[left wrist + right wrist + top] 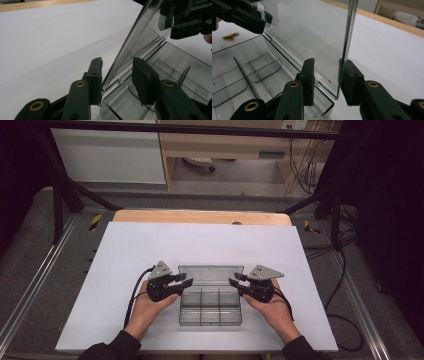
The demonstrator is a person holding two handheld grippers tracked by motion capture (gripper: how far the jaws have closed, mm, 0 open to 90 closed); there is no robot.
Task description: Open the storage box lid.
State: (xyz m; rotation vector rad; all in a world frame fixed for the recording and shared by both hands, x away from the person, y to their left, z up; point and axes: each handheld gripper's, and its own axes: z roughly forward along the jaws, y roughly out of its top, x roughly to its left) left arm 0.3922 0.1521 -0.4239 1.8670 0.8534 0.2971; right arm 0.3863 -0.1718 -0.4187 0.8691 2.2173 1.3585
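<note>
A clear plastic compartment box (210, 312) lies on the white table top with its lid (210, 272) standing up at the back. My left gripper (186, 281) sits at the lid's left end, my right gripper (234, 280) at its right end. In the left gripper view the lid's edge (130, 42) runs between the jaws of the left gripper (117, 72), with a gap on both sides. In the right gripper view the lid's edge (348, 35) stands close against the right-hand pad of the right gripper (325, 75), while the other pad is well clear. The box's compartments (249, 65) hold nothing.
The white board (150, 245) covers a wooden table whose far edge (200, 216) shows behind it. A small golden object (230, 35) lies on the board beyond the box. Black frame bars (60, 195) and cables (340, 270) flank the table.
</note>
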